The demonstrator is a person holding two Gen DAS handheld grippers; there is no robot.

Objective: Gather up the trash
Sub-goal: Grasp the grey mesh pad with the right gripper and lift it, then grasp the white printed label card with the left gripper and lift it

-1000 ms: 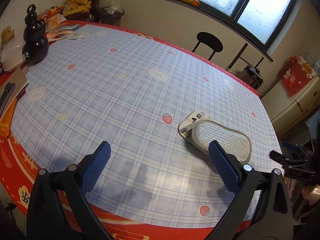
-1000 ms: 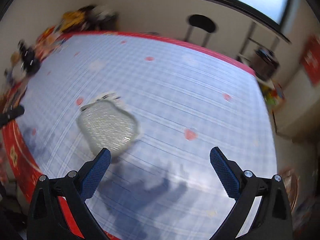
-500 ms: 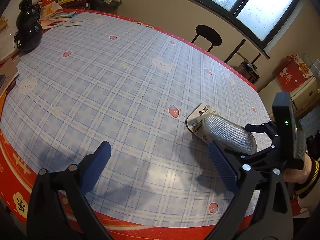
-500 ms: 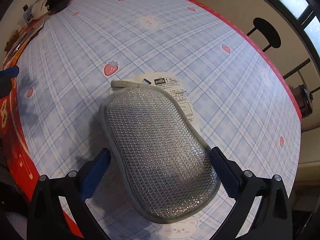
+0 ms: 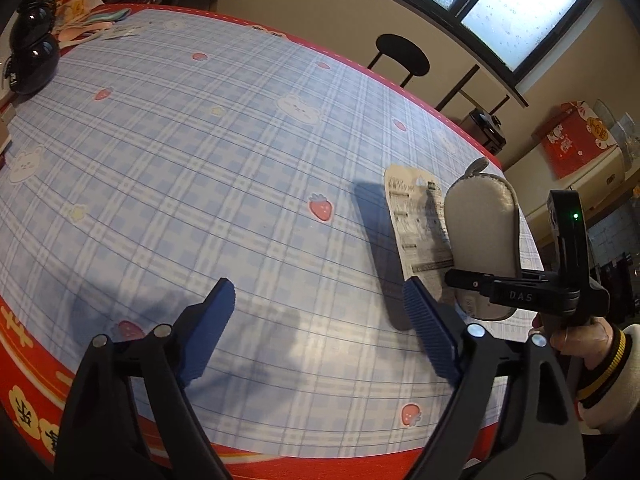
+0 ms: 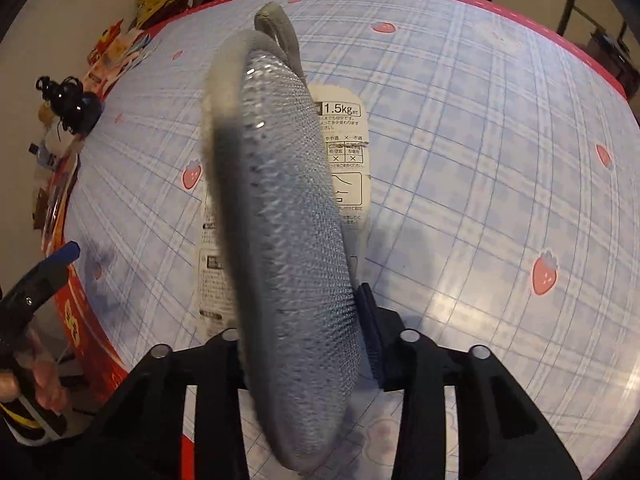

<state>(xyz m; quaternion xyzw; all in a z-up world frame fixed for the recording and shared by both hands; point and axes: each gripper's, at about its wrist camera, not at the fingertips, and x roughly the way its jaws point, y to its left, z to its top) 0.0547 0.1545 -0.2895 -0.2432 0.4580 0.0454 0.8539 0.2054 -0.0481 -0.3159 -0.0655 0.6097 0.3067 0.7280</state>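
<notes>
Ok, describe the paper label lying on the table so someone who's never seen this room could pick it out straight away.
Start at the round table with its blue plaid strawberry cloth. Near its edge on the window side, the right gripper is shut on a grey mesh scrubbing pad turned up on edge. The paper label lies flat on the cloth beside the pad: the only white sheet there, covered in small black print including "1.5kg".

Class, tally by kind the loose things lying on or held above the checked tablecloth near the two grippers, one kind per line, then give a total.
Scrubbing sponge, held on edge in the right gripper: 1
Printed paper label, flat on the cloth: 1
Total: 2
The left gripper is open and holds nothing.
</notes>
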